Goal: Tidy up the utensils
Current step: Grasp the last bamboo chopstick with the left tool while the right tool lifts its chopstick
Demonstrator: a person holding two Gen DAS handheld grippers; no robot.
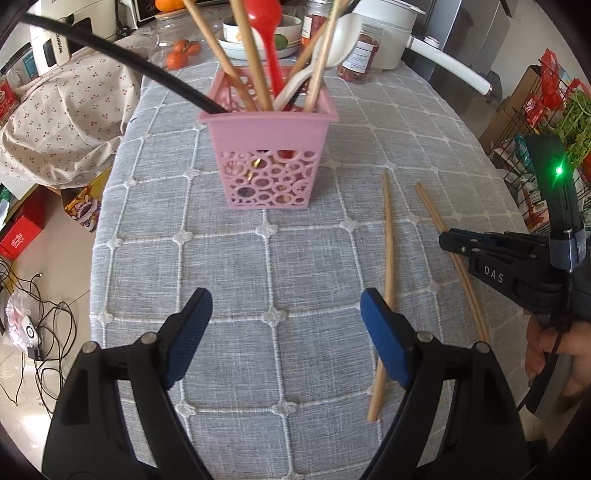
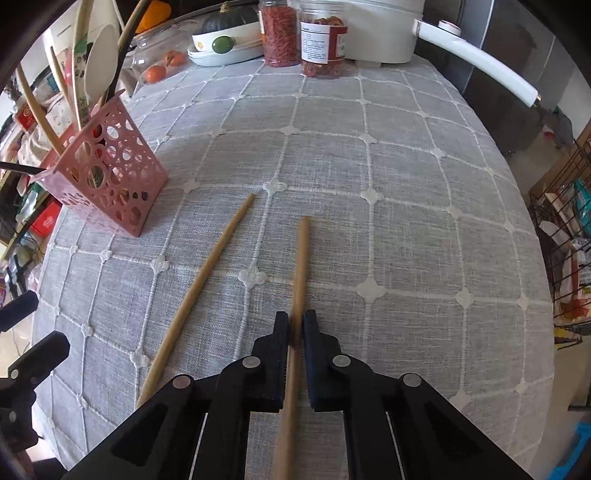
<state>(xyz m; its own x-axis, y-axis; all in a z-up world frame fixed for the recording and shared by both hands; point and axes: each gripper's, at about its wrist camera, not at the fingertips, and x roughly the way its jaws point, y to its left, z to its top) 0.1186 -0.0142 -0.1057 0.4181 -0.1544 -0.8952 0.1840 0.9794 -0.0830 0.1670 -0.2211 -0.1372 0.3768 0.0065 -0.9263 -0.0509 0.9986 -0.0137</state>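
A pink perforated utensil holder (image 1: 271, 158) stands on the grey checked tablecloth (image 1: 258, 277), holding several chopsticks, a red spoon (image 1: 269, 33), a white spoon (image 1: 332, 48) and a black handle. It also shows at the left of the right wrist view (image 2: 110, 177). Two wooden chopsticks lie on the cloth. My right gripper (image 2: 295, 325) is shut on the right chopstick (image 2: 301, 266), which also shows in the left wrist view (image 1: 439, 218). The other chopstick (image 2: 207, 273) lies loose to its left. My left gripper (image 1: 286, 306) is open and empty, its right finger beside that loose chopstick (image 1: 388, 240).
At the table's far end stand a white pot with a long handle (image 2: 476, 55), two jars of red food (image 2: 321, 40), stacked bowls (image 2: 225, 44) and oranges (image 1: 181, 53). A wire rack (image 1: 546, 122) stands right of the table. A floral cloth (image 1: 62, 118) and floor clutter lie left.
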